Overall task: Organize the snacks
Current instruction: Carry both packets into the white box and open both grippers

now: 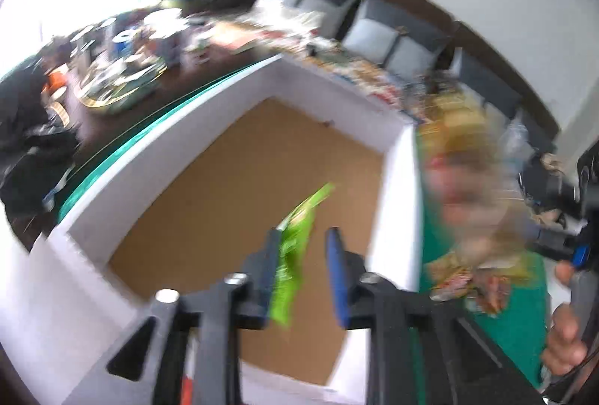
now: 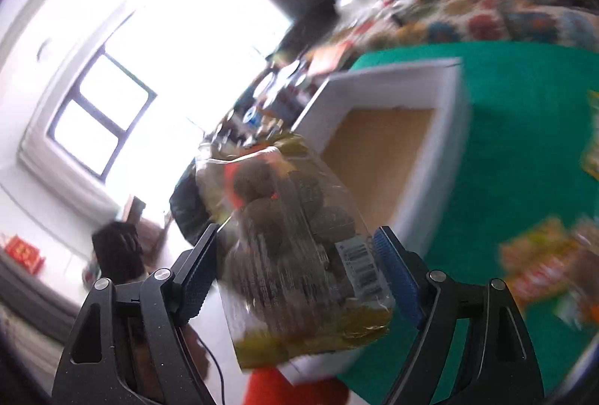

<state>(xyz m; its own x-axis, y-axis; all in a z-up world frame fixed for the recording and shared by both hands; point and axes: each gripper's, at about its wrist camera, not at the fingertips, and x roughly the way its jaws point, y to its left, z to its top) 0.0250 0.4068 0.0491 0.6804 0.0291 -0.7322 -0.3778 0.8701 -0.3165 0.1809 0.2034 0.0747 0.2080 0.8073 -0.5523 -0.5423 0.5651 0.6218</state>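
Nearest the lens in the left wrist view, the left claw (image 1: 304, 268) stands partly open at the bottom centre, a green snack packet (image 1: 295, 251) hanging between its fingers: the packet lies along the left finger while a clear gap separates it from the right one, so it looks released rather than pinched, probably let go to drop. Beyond it, filling the middle of the frame, sits the white box (image 1: 179, 120) with its bare brown floor, which is a sensible place for sorted snacks. In the right wrist view the right claw (image 2: 295, 277) is spread wide at lower centre around a clear bag of round brown snacks (image 2: 292, 247); whether the pads actually press on it I cannot tell, since blur smears both edges. The same box lies past it, upper right of centre, on the green table (image 2: 524, 143), so this bag seems headed there too. More packets (image 2: 543, 266) at the right edge are smeared beyond reading, the clutter at upper right is indistinct, and a hand (image 1: 565, 341) is cut off at the lower right of the left view.
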